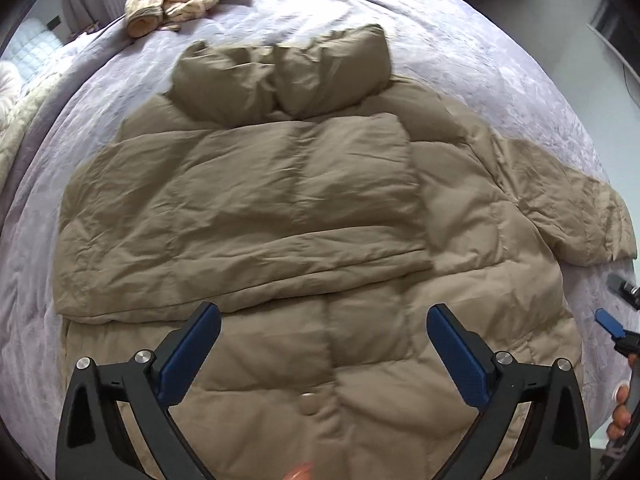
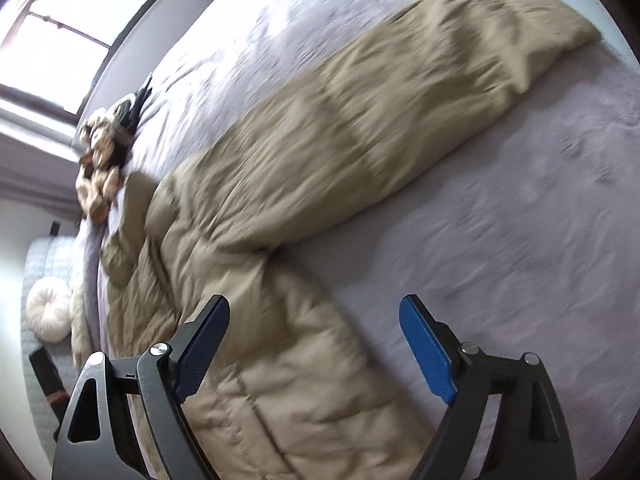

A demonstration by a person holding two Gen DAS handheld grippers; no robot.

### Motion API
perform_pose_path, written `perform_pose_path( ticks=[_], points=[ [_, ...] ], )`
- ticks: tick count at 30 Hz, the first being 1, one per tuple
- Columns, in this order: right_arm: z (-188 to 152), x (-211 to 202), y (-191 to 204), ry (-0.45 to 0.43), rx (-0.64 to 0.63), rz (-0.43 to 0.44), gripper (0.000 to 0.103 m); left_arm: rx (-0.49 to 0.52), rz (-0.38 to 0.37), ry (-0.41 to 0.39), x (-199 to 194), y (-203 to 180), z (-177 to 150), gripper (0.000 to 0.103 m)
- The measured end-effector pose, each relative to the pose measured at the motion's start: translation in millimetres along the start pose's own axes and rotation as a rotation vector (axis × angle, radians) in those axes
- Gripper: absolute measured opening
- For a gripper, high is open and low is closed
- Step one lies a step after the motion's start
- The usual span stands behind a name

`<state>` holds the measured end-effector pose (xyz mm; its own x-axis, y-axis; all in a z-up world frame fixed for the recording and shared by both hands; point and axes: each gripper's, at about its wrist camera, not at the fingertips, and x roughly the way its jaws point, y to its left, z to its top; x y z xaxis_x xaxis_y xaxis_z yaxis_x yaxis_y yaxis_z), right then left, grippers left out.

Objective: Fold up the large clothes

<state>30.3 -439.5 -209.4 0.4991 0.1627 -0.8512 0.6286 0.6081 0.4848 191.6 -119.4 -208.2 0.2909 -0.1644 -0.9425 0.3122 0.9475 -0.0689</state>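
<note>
A tan puffer jacket [image 1: 304, 216] lies spread flat on the bed [image 1: 460, 40], collar at the far end, hem nearest the left tongs [image 1: 324, 344]. One sleeve [image 1: 248, 216] is folded across the chest; the other sleeve [image 2: 392, 104] stretches out sideways over the bedspread.

Both tongs are released and hold nothing. The left tongs hover over the lower front, near a snap [image 1: 308, 396]. The right tongs [image 2: 316, 344] hang above the jacket's side edge, below the outstretched sleeve.

The jacket looks light but bulky: soft, springy fill that will likely puff back after a fold, under a smooth shell that may slip. A pinch at a stitched seam, the cuff or the hem edge should hold better than a grab at a fat quilted panel.
</note>
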Motion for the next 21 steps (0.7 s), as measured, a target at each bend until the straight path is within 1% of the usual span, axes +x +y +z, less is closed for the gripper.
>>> perform_pose_path(
  ticks=[1,2,5,7,8,12,17,21],
  points=[
    [5,-2,-7,-0.008,0.016,0.003,0.099,0.004,0.005,-0.003,0,-5,1,0.103],
    [10,-3,-12,-0.013,0.027,0.005,0.103,0.009,-0.001,-0.004,2,-9,2,0.103],
    [24,-10,-31,-0.036,0.055,0.027,0.103,0.013,-0.015,0.016,8,-20,4,0.103],
    [31,-12,-43,-0.040,0.080,0.041,0.103,0.023,-0.050,0.047,13,-28,5,0.103],
    [36,-13,-49,-0.040,0.093,0.047,0.103,0.026,-0.055,0.056,15,-32,5,0.103],
    [54,-17,-72,-0.061,0.149,0.058,0.103,0.041,-0.061,0.059,18,-47,7,0.103],
    [78,-18,-114,-0.094,0.286,0.151,0.103,0.062,-0.068,0.042,19,-66,11,0.103],
    [100,-17,-135,-0.132,0.340,0.212,0.103,0.072,-0.068,0.049,23,-80,14,0.103]
  ],
)
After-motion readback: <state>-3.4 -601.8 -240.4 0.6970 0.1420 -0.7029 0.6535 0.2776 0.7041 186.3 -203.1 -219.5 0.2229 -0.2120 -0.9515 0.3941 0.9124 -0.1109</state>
